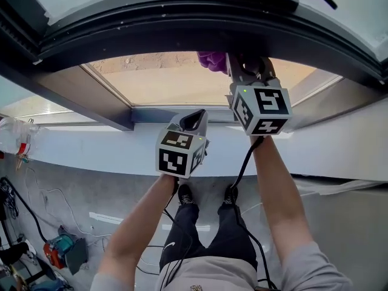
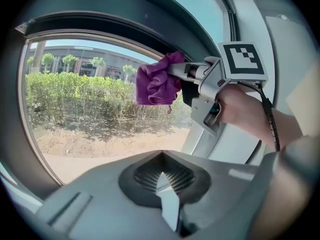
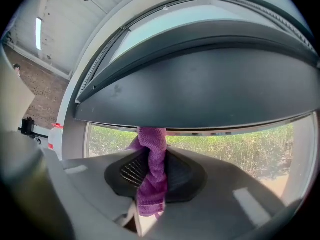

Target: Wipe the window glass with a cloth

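Though barely glimpsed in the head view, shows whole in the left gripper view: cloth (image 2: 157,84) clamped in right gripper (image 2: 176,70); left gripper (image 2: 165,184) closed, empty

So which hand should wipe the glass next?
Right, I think. The right tongs are shut on the cloth, up near the glass. The left tongs are shut with nothing in them and sit lower, away from the cloth.

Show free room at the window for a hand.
Free: glass left of the purple cloth, up to the dark frame; white sill left of the left gripper. Crowded: top edge, where the right gripper holds the cloth.
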Demonstrator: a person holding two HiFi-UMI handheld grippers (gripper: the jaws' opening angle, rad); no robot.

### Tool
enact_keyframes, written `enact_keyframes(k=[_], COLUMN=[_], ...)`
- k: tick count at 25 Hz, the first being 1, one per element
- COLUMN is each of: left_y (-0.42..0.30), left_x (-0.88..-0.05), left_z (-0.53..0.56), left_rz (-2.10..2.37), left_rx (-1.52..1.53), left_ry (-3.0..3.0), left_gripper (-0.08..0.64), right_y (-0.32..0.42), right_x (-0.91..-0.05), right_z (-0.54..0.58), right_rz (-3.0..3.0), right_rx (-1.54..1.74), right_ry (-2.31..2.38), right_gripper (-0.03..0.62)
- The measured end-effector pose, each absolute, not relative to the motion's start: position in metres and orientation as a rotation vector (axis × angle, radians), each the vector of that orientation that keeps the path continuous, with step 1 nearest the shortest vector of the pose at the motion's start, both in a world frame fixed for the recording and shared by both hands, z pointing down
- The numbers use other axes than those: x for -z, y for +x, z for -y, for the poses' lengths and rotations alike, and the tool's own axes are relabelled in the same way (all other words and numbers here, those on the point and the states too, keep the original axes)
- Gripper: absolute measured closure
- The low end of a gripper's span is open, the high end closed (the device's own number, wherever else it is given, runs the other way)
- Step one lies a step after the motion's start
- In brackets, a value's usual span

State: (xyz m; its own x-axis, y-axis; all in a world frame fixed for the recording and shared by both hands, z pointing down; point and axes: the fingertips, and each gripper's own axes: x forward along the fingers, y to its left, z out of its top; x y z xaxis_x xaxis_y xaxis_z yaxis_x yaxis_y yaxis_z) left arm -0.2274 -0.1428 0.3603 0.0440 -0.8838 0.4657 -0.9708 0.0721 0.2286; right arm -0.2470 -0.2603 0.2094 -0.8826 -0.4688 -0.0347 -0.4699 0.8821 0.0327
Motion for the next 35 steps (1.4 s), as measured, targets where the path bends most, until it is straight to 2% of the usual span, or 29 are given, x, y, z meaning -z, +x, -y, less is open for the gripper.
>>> enact_keyframes(k=[6,16,27,35], left_y=[-0.213,-0.209,-0.222,-0.232], left_x=[-0.385,-0.452,-0.534,-0.571], left_z=[0.154,0.163,0.159,0.163], left_rz=[1.875,1.844,1.83,1.828], left_rx=[-0.236,-0.227,-0.245,-0.214], left_ry=[1.767,1.66,1.625,1.646], left_gripper=[0.56,0.56,0.56,0.56], right_y=[-0.236,-0.237,-0.237,-0.246], right_x=[-0.215,-0.291,-0.444,-0.512], right_z=[0.267,0.278,0.272,0.268], right_rz=[-3.04,-3.098,-3.291,-3.315], right_rx=[-0.232,-0.166,-0.151,-0.201], right_ry=[-0.7,-0.634,-0.66,-0.654], right_gripper=[0.494,0.494,0.494,0.494])
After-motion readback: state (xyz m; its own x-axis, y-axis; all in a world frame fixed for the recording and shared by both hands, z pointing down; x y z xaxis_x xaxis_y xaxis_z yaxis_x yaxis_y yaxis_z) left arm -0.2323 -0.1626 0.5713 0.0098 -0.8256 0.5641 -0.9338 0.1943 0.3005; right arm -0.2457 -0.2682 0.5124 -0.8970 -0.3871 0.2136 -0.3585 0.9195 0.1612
